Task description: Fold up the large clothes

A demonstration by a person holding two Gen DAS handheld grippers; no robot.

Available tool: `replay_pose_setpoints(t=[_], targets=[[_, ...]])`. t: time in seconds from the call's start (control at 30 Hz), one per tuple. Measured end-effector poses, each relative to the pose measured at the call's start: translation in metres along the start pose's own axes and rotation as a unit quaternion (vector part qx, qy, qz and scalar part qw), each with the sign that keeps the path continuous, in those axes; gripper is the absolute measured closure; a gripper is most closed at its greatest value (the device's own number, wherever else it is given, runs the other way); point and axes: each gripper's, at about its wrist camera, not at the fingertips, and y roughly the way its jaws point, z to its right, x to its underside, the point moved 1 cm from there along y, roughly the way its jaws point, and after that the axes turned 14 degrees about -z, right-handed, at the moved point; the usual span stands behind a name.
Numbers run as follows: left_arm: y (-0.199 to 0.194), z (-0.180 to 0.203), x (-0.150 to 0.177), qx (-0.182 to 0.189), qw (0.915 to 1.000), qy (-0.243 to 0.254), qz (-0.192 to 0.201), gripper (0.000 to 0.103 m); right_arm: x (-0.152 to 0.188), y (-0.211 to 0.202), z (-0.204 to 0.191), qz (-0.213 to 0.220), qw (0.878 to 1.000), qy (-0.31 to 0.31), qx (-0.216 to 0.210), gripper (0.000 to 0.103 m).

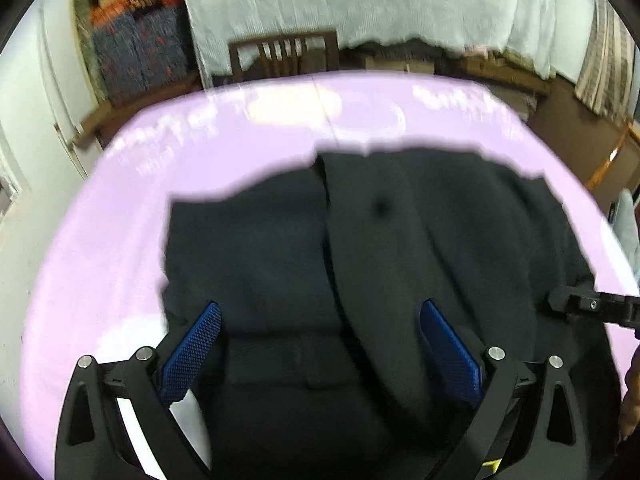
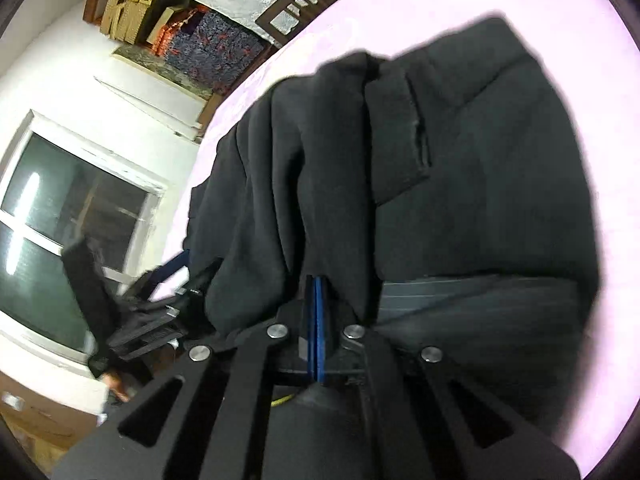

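Black garment (image 1: 360, 264) on pink surface (image 1: 100, 240), left tool (image 1: 320, 320) spread above it, right tool (image 2: 316, 292) pinching garment fold at 6 o'clock.

We see the garment (image 1: 360, 260) lying on the table (image 1: 100, 260); behind the table stands a chair (image 1: 284, 54).

White walls, a dark window (image 2: 60, 232), a wooden chair (image 1: 285, 56) and, seemingly, stacked blankets (image 1: 140, 48).
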Motion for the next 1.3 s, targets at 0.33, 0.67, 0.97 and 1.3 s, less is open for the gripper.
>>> replay_pose_setpoints(t=[0.33,0.67,0.97,1.3], targets=[[0.017,0.007,-0.072,-0.023,0.9994,-0.023,0.012,0.003,-0.078,-0.014,-0.050,0.071,0.995,-0.045,0.049,0.097],[0.080,-0.009,-0.081,-0.015,0.9982,-0.051,-0.028,0.003,-0.126,0.035,-0.003,0.059,0.997,-0.022,0.050,0.103],[0.035,-0.013,-0.068,-0.017,0.9981,-0.055,-0.022,0.003,-0.123,0.021,-0.015,0.065,0.996,-0.006,0.057,0.095],[-0.023,0.012,0.021,-0.019,0.9998,0.001,-0.010,0.003,-0.022,-0.028,-0.067,0.077,0.993,-0.074,0.056,0.088]])
